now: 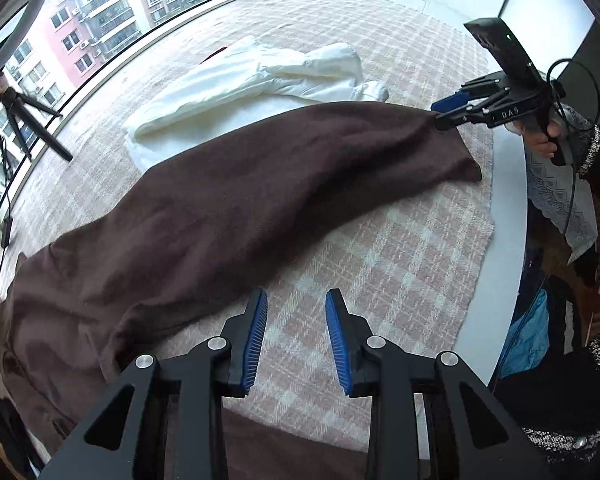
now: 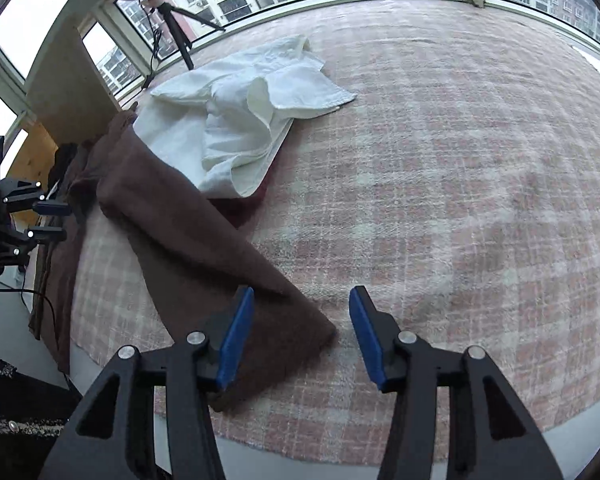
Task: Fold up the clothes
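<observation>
A long brown garment [image 1: 260, 200] lies stretched across the pink checked blanket [image 1: 380, 260], from the lower left to the upper right. My left gripper [image 1: 297, 296] is open just above the blanket, beside the garment's near edge and holding nothing. My right gripper [image 1: 436, 116], in a person's hand [image 1: 540, 140], sits at the garment's far end. In the right wrist view the right gripper [image 2: 300, 292] is open, and the brown garment's [image 2: 188, 248] end lies under its left finger [image 2: 236, 328]. The left gripper [image 2: 66, 223] is open at the far left.
A crumpled white garment [image 1: 240, 92] [image 2: 240, 120] lies further back on the blanket [image 2: 420, 160]. A tripod [image 1: 24, 120] [image 2: 176, 28] stands by the windows. The white table edge [image 1: 508, 200] runs along the right, with clothes and bags below it.
</observation>
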`<state>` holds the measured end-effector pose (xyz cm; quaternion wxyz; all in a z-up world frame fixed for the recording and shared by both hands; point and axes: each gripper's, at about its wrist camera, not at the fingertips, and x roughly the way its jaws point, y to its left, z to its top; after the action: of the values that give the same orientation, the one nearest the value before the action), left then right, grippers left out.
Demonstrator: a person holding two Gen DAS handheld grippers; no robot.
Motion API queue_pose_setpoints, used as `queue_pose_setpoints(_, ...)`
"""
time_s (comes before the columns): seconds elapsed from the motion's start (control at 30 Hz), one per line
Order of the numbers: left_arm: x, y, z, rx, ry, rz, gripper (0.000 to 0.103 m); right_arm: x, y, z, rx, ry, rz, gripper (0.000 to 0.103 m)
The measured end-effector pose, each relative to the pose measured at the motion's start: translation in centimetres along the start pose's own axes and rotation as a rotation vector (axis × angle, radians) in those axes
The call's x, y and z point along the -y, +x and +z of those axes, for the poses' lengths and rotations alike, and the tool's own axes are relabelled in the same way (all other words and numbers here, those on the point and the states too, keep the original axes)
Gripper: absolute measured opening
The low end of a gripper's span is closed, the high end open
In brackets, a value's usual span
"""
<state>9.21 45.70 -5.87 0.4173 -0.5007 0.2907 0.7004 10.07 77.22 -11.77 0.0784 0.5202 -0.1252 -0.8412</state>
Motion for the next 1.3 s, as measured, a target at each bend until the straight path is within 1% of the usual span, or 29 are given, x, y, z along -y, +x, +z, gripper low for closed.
queue_pose_setpoints(0.03, -0.8, -0.3, -1.1, -0.004, -0.041, 0.013, 0.029, -0.5, 0.9, 0.0, -0.016, -0.034, 0.009, 0.051)
queue_pose_setpoints(0.07, -1.7, -0.7, -2.1, -0.008, -0.082, 0.026, 0.029, -1.1, 0.8, -0.3, -0.013, -0.054, 0.029, 0.051)
queue_pose_setpoints(0.1, -2.5, -1.1, -3.2, -0.008, -0.12, 0.041, 0.029, -1.6, 0.7, -0.6, -0.009, -0.074, 0.049, 0.047)
queue_pose_setpoints(0.13, -3.3, -1.6, -4.4, -0.007, -0.156, 0.056, 0.029, -2.2, 0.6, -0.8, -0.007, -0.091, 0.068, 0.029)
queue_pose_setpoints(0.17, -4.1, -2.1, -5.6, -0.006, -0.191, 0.072, 0.029, -2.4, 0.6, -0.8, -0.015, -0.073, 0.078, 0.015)
queue_pose_setpoints(0.2, -4.9, -2.6, -6.8, -0.005, -0.226, 0.087, 0.029, -2.6, 0.6, -0.8, -0.022, -0.055, 0.087, 0.005)
queue_pose_setpoints(0.23, -5.7, -3.1, -8.0, -0.004, -0.262, 0.102, 0.029, -2.8, 0.6, -0.8, -0.027, -0.036, 0.099, 0.005)
queue_pose_setpoints(0.3, -7.3, -4.1, -10.3, -0.001, -0.333, 0.133, 0.029, -3.3, -0.9, -0.3, 0.017, 0.034, 0.163, 0.005)
queue_pose_setpoints(0.37, -8.2, -5.3, -12.4, 0.017, -0.376, 0.156, 0.029, -4.1, -3.1, 1.0, 0.089, 0.128, 0.232, 0.005)
queue_pose_setpoints(0.43, -8.5, -6.3, -14.3, 0.039, -0.401, 0.166, 0.029, -5.2, -5.4, 2.7, 0.172, 0.233, 0.329, 0.005)
queue_pose_setpoints(0.5, -8.2, -7.3, -16.2, 0.061, -0.404, 0.175, 0.029, -7.4, -7.6, 5.1, 0.256, 0.269, 0.357, 0.005)
queue_pose_setpoints(0.57, -7.7, -8.5, -18.2, 0.087, -0.408, 0.18, 0.029, -10.7, -9.6, 7.9, 0.339, 0.262, 0.434, 0.005)
queue_pose_setpoints(0.63, -7.2, -9.6, -20.4, 0.109, -0.426, 0.176, 0.029, -15.6, -11.2, 10.3, 0.397, 0.2, 0.485, 0.005)
queue_pose_setpoints(0.77, -5.5, -11.2, -24.2, 0.143, -0.426, 0.152, 0.03, -26.5, -11.9, 12.7, 0.374, -0.017, 0.298, 0.005)
queue_pose_setpoints(0.83, -4.8, -11.3, -25.3, 0.151, -0.426, 0.13, 0.03, -27.7, -10.9, 12.5, 0.337, -0.034, 0.219, 0.005)
queue_pose_setpoints(0.9, -4.1, -11.2, -26.0, 0.16, -0.422, 0.099, 0.03, -26.4, -10.4, 11.7, 0.33, -0.021, 0.052, 0.005)
queue_pose_setpoints(0.93, -3.6, -10.9, -26.0, 0.158, -0.413, 0.088, 0.03, -25.1, -9.9, 11.3, 0.314, -0.005, -0.054, 0.005)
queue_pose_setpoints(0.97, -3.2, -10.5, -25.9, 0.155, -0.402, 0.08, 0.03, -23.3, -9.3, 10.8, 0.27, 0.01, -0.144, 0.005)
queue_pose_setpoints(1.03, -2.4, -9.6, -25.4, 0.143, -0.384, 0.058, 0.03, -20.0, -7.5, 9.5, 0.098, 0.032, -0.297, 0.009)
queue_pose_setpoints(1.07, -1.9, -9.0, -25.0, 0.137, -0.374, 0.044, 0.03, -18.4, -6.7, 8.9, 0.018, 0.043, -0.371, 0.01)
queue_pose_setpoints(1.1, -1.2, -8.4, -24.4, 0.135, -0.359, 0.03, 0.03, -17.6, -6.8, 8.3, -0.005, 0.051, -0.424, 0.01)
queue_pose_setpoints(1.13, -0.6, -7.7, -23.7, 0.134, -0.342, 0.018, 0.03, -17.3, -7.2, 8.2, 0.008, 0.048, -0.405, 0.011)
queue_pose_setpoints(1.17, 0.1, -7.0, -23.0, 0.13, -0.326, 0.002, 0.03, -17.6, -7.3, 8.7, 0.04, 0.042, -0.342, 0.013)
queue_pose_setpoints(1.2, 0.7, -6.1, -22.2, 0.123, -0.313, -0.009, 0.03, -18.1, -7.3, 9.4, 0.071, 0.033, -0.281, 0.019)
queue_pose_setpoints(1.23, 1.2, -5.3, -21.3, 0.117, -0.301, -0.018, 0.03, -19.5, -6.8, 10.9, 0.095, -0.003, -0.238, 0.027)
queue_pose_setpoints(1.27, 1.7, -4.5, -20.3, 0.11, -0.289, -0.027, 0.03, -21.0, -6.2, 12.4, 0.117, -0.041, -0.195, 0.032)
queue_pose_setpoints(1.3, 2.0, -3.8, -19.5, 0.103, -0.285, -0.039, 0.03, -22.2, -4.8, 14.2, 0.126, -0.1, -0.145, 0.045)
